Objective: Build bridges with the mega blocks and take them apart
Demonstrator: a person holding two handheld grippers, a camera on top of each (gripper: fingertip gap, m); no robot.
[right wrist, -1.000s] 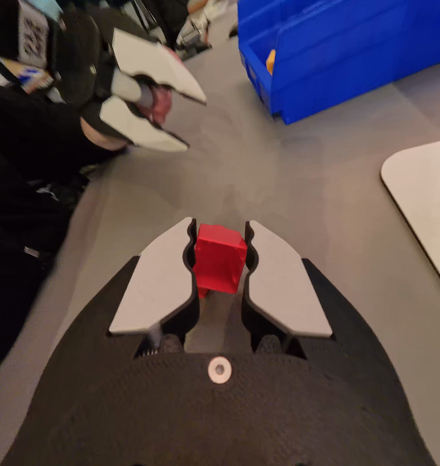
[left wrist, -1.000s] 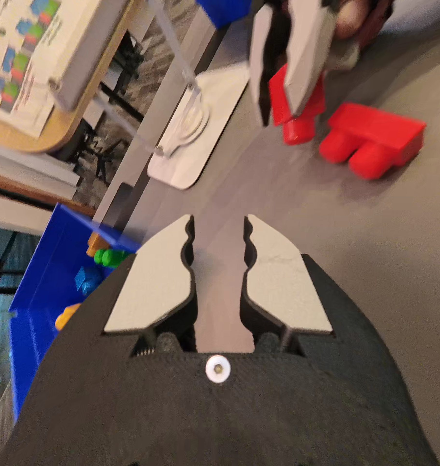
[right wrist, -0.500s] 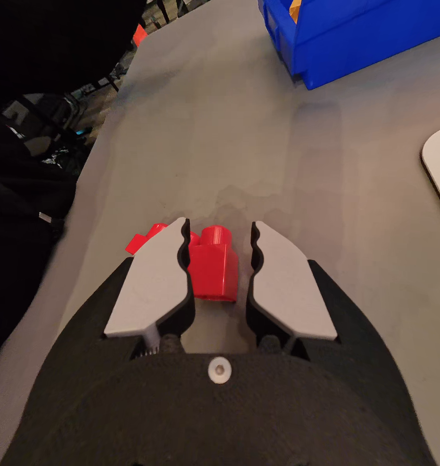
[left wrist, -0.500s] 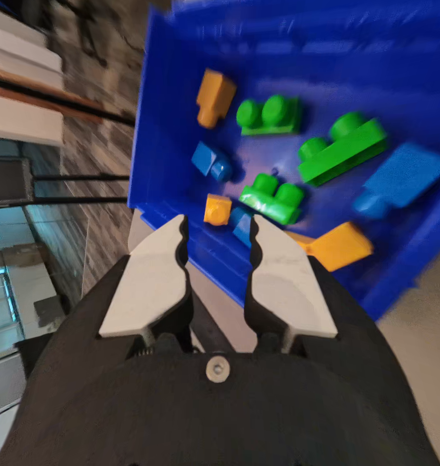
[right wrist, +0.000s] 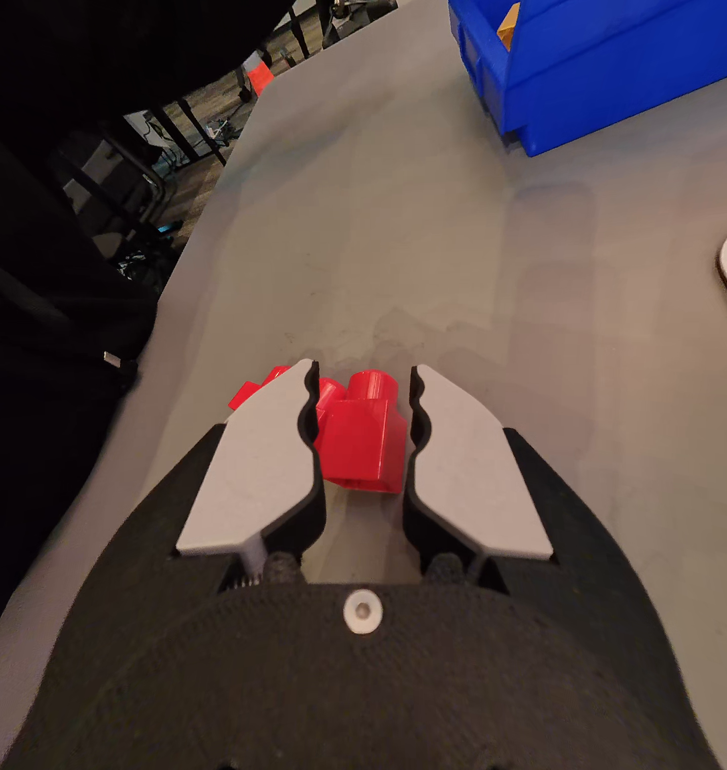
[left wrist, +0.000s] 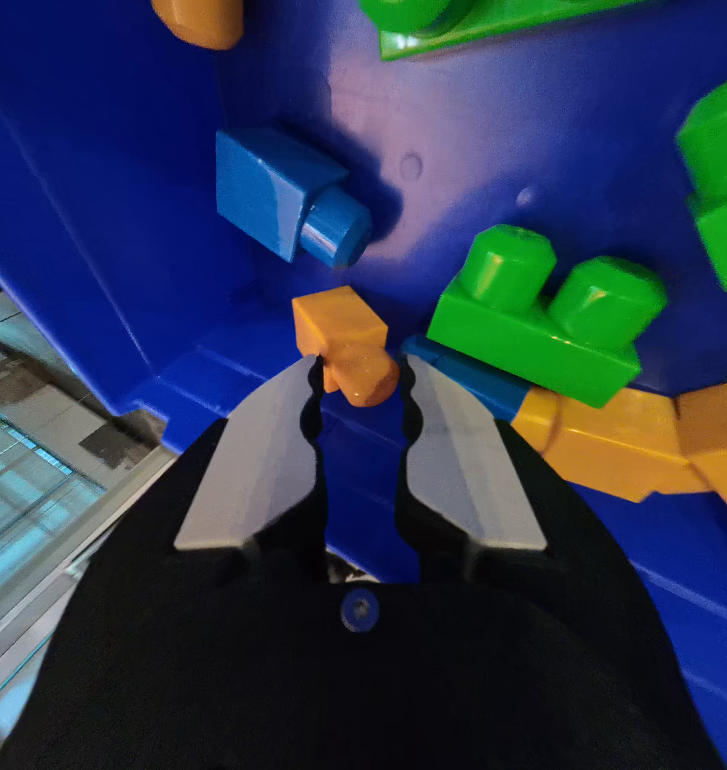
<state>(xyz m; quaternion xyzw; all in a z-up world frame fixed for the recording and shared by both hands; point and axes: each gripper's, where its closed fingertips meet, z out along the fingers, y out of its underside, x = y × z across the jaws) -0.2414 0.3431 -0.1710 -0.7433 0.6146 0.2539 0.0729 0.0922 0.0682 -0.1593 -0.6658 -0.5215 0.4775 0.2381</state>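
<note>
Reaching my left gripper (left wrist: 359, 371) into the blue bin (left wrist: 103, 208), jaws open around an orange block (left wrist: 345, 333), while my right gripper (right wrist: 361, 385) hangs open over a red block (right wrist: 363, 441) on the table (right wrist: 395, 229), I judge no bridge built yet.

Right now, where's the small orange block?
Left wrist view, centre: the small orange block lies in the blue bin, at the left gripper tips, below the blue block, left of the green block.

The left gripper (left wrist: 359, 366) reached into the bin (left wrist: 103, 208); the right gripper (right wrist: 361, 375) released the red block (right wrist: 363, 441).
</note>
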